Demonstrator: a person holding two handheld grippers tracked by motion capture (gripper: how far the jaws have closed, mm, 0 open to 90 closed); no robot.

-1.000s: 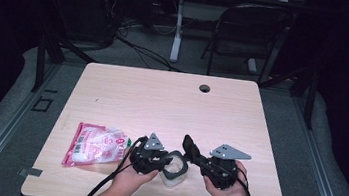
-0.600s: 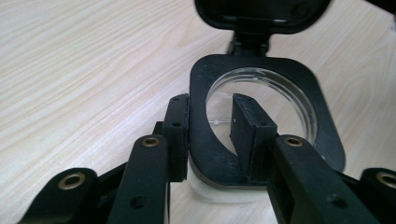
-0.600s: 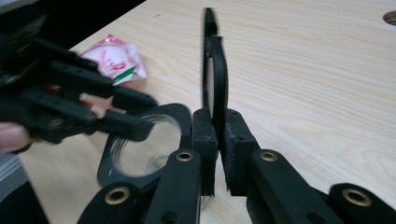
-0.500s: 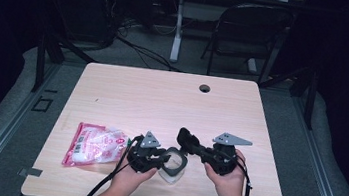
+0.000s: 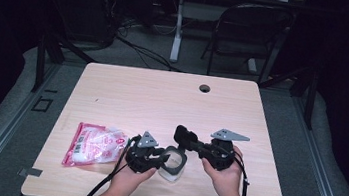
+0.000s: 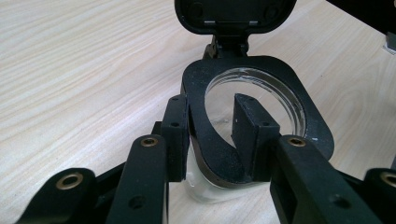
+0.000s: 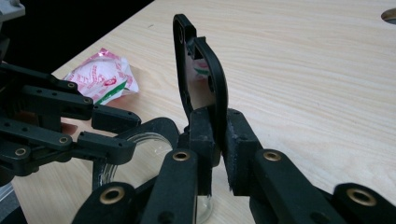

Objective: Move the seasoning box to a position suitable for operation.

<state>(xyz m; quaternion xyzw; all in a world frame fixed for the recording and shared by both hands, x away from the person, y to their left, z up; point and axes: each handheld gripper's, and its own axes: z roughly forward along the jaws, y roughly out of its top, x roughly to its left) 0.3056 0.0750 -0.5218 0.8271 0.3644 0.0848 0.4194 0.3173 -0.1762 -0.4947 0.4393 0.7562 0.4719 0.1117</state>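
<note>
Resting on the near half of the light wooden desk (image 5: pixel 128 92) is a clear glass jar (image 5: pixel 172 164) with a black collar and hinged black lid (image 7: pixel 198 65), flanked by both hands; a pink-and-white packet (image 5: pixel 92 144) lies flat just to its left, untouched. Left claw (image 6: pixel 212 126) grips the jar's rim: one jaw sits outside the collar, the other inside the mouth, closed narrow on the wall between them. Judged purpose: to pin the jar against the desk so it does not tip or slide while the lid is worked. Right claw (image 7: pixel 217 140) is clamped narrow on the lid close to its hinge, holding the lid upright and swung clear of the mouth. Jar mouth is thus fully exposed and looks empty, as far as can be told through the glass. Likely step in hand: opening the jar, perhaps to take the packet's contents.
</note>
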